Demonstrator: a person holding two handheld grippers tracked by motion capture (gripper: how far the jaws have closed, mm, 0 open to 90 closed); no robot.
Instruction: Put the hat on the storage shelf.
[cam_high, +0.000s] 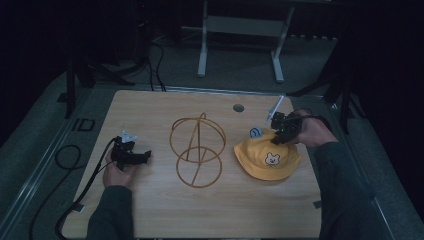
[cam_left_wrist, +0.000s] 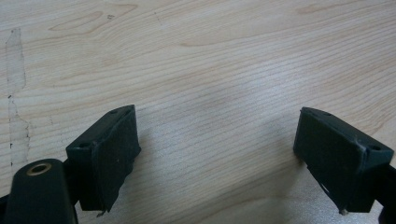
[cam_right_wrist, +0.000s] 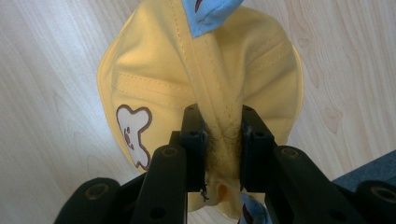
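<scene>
Overhead first: the yellow cloth bucket hat with a white bear patch (cam_high: 267, 157) lies at centre right of the frame on the pale wooden tabletop (cam_high: 150, 210), just right of a gold wire hat stand made of looped rings (cam_high: 196, 150). The right gripper (cam_high: 281, 131) sits at the hat's upper edge, while the left gripper (cam_high: 142, 156) rests low at centre left, well apart from both.

Next, the left gripper view: its black fingers (cam_left_wrist: 109, 154) stand wide apart over bare wood grain, holding nothing.

Lastly, the right gripper view: the fingers (cam_right_wrist: 194, 144) are clamped on a bunched fold of the hat (cam_right_wrist: 154, 70) along a stitched seam at the crown, a light blue cloth ear (cam_right_wrist: 210, 11) hanging at the top of the frame.

Judging from this, the step is lifting the hat toward the stand. Doing it well means keeping the pinch firm on the seam, raising the hat until its brim clears the tabletop, then lowering its open side squarely over the topmost loop.
</scene>
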